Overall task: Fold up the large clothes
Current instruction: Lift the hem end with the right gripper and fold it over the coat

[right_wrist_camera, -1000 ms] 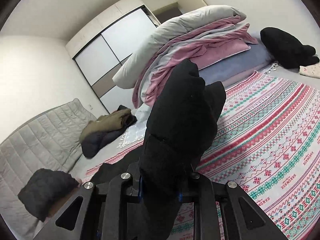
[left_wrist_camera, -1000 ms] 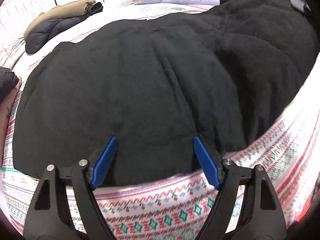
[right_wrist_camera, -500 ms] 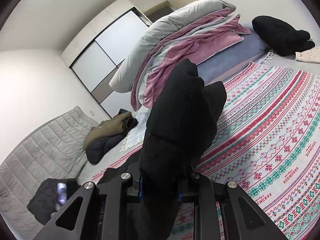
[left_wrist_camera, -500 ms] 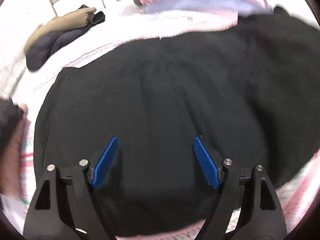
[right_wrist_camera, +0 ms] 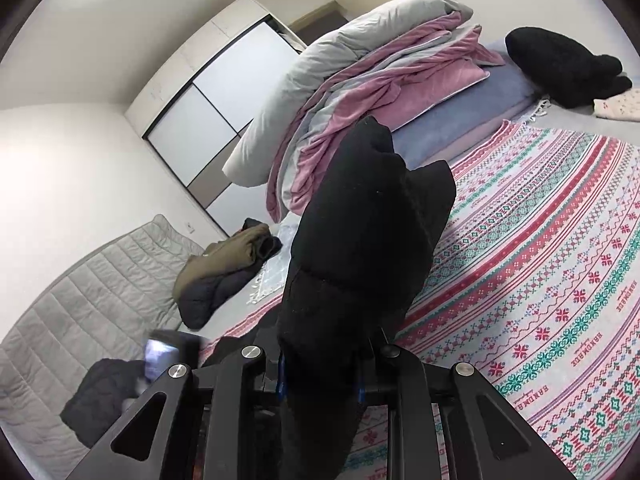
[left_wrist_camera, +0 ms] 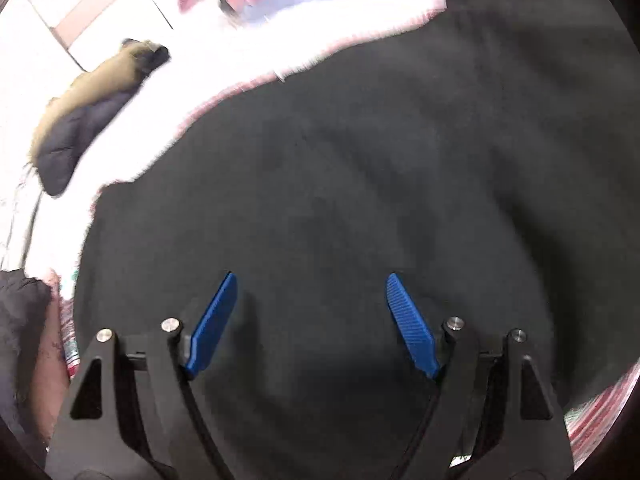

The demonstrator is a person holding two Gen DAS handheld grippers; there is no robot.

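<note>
Folding has only begun, by our judgement: we see a large black fleece garment [left_wrist_camera: 360, 180] spread across a bed, most of it lying flat on a patterned bedspread [right_wrist_camera: 540, 280] striped in red, green and white. One bunched part of the same black fleece rises in front of the right gripper [right_wrist_camera: 320, 376], whose jaws are nearly closed and pinch the cloth so that it stands up before the camera. The left gripper [left_wrist_camera: 310, 320] points steeply down over the flat part of the garment, its blue pads spread wide with nothing between them; we cannot tell whether they touch the fabric. No neat fold shows yet, so we judge that bringing the lifted part over, squaring the edges and halving the garment all remain.

Around the garment, its far edge lies near a tall stack of grey and pink bedding [right_wrist_camera: 380, 80] at the head of the bed. A brown and navy jacket [right_wrist_camera: 224, 272] sits well apart to the left, near a quilted grey headboard [right_wrist_camera: 80, 300]. Another dark garment [right_wrist_camera: 560, 64] rests at the far right. The bedspread to the right is open, giving the held cloth room to travel.
</note>
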